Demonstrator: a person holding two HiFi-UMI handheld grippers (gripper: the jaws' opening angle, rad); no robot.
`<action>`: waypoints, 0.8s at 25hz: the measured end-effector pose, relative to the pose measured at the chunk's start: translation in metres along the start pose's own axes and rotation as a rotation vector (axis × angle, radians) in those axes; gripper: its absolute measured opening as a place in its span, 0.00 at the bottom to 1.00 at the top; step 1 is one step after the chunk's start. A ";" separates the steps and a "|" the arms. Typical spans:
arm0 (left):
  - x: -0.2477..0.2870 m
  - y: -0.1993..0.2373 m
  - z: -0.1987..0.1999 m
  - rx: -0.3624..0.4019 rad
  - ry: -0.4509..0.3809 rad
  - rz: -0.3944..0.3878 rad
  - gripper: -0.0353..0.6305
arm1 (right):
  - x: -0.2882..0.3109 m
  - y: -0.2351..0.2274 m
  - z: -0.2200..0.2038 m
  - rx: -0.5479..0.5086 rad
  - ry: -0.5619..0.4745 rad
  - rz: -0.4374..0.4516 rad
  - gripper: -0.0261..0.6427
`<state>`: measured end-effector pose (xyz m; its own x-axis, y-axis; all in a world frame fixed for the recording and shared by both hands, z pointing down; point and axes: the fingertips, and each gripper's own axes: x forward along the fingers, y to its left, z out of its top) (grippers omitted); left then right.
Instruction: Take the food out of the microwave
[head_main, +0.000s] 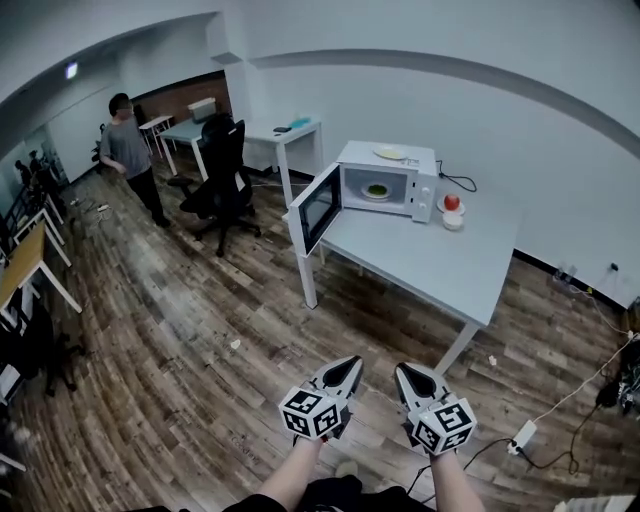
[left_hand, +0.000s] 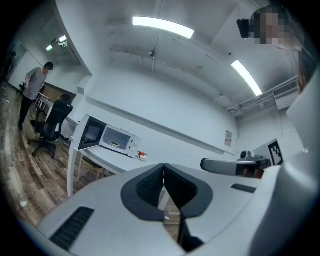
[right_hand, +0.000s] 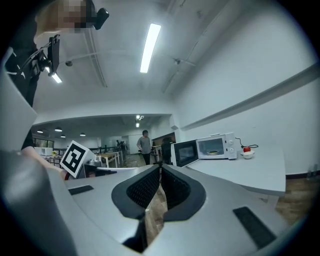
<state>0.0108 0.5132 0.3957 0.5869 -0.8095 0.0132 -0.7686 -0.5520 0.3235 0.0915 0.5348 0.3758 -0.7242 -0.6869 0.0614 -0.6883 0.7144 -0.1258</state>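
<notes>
A white microwave (head_main: 388, 178) stands on the far end of a white table (head_main: 430, 262), its door (head_main: 316, 208) swung wide open to the left. Inside sits a plate with green food (head_main: 377, 191). Both grippers are held low over the floor, well short of the table. My left gripper (head_main: 345, 375) is shut and empty, and my right gripper (head_main: 410, 378) beside it is also shut and empty. The left gripper view shows its jaws (left_hand: 164, 166) meeting, with the microwave (left_hand: 117, 140) far off. In the right gripper view, the jaws (right_hand: 161, 167) touch, and the microwave (right_hand: 217, 145) is small at the right.
A plate (head_main: 390, 153) lies on top of the microwave, and a red fruit on a small bowl (head_main: 452, 208) sits to its right. A black office chair (head_main: 222, 180) and a person (head_main: 128, 150) are at the left. A power strip (head_main: 522, 435) and cables lie on the floor.
</notes>
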 end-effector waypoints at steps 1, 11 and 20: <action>0.004 0.006 0.002 0.001 0.000 0.001 0.06 | 0.007 -0.003 0.001 0.002 -0.003 -0.006 0.09; 0.033 0.042 0.021 0.047 -0.019 -0.019 0.06 | 0.054 -0.024 0.008 -0.025 -0.019 -0.027 0.10; 0.080 0.066 0.020 0.048 0.006 -0.018 0.06 | 0.080 -0.073 0.000 0.008 0.011 -0.051 0.10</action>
<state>0.0016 0.4082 0.3996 0.6022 -0.7982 0.0136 -0.7690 -0.5754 0.2784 0.0839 0.4277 0.3898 -0.6888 -0.7206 0.0790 -0.7238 0.6777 -0.1298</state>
